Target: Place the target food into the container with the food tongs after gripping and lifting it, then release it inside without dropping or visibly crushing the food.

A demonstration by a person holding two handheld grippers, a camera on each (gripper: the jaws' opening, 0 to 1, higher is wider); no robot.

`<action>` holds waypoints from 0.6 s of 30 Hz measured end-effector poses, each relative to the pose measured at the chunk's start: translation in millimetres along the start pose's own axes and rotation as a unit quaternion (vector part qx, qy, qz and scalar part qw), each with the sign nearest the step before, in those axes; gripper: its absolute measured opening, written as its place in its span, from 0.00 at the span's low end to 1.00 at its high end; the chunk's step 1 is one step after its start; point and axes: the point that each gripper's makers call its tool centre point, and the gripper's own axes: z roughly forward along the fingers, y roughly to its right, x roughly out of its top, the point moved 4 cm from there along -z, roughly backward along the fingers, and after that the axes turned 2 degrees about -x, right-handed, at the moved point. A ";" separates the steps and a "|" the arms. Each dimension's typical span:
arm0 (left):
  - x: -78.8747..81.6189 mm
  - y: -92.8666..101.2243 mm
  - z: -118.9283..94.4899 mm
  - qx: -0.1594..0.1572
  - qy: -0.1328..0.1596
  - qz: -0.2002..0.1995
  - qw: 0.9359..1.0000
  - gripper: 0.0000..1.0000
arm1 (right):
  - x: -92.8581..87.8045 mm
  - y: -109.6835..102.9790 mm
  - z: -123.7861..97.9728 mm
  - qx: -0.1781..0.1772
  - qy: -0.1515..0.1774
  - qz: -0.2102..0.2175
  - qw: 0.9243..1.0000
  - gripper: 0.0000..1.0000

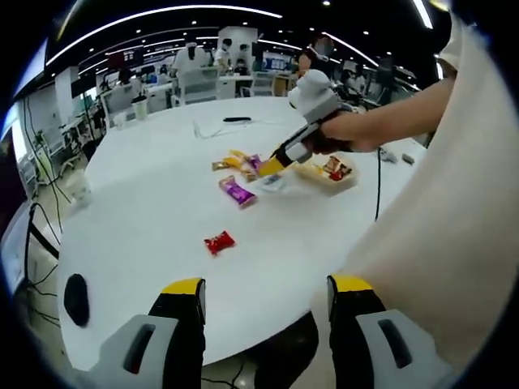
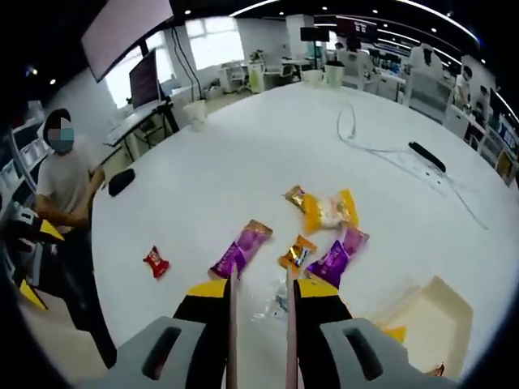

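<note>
My right gripper is shut on the food tongs, whose two metal arms run forward between its jaws and stand apart. A clear-wrapped snack lies on the table between the tong arms. Beyond it lie two purple packets, a small orange one and a yellow-orange pair. A red packet lies apart. The cream container sits to the right. In the left gripper view, a hand holds the right gripper low over the snacks, beside the container. My left gripper hangs open off the table edge.
The white table is large and round-edged. A black puck lies near its rim, and a cable and a black bar lie farther back. Paper cups stand at the far edge. Desks and people fill the room behind.
</note>
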 end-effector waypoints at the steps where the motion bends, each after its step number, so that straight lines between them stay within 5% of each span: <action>1: -0.1 -1.0 -0.6 0.001 0.000 -0.001 1.000 0.60 | 3.1 -4.1 3.9 0.003 0.000 -0.003 1.000 0.30; 18: -16.8 -19.9 -21.9 0.030 -0.006 -0.026 0.999 0.60 | 9.0 -24.8 40.7 -0.003 -0.038 -0.026 0.999 0.30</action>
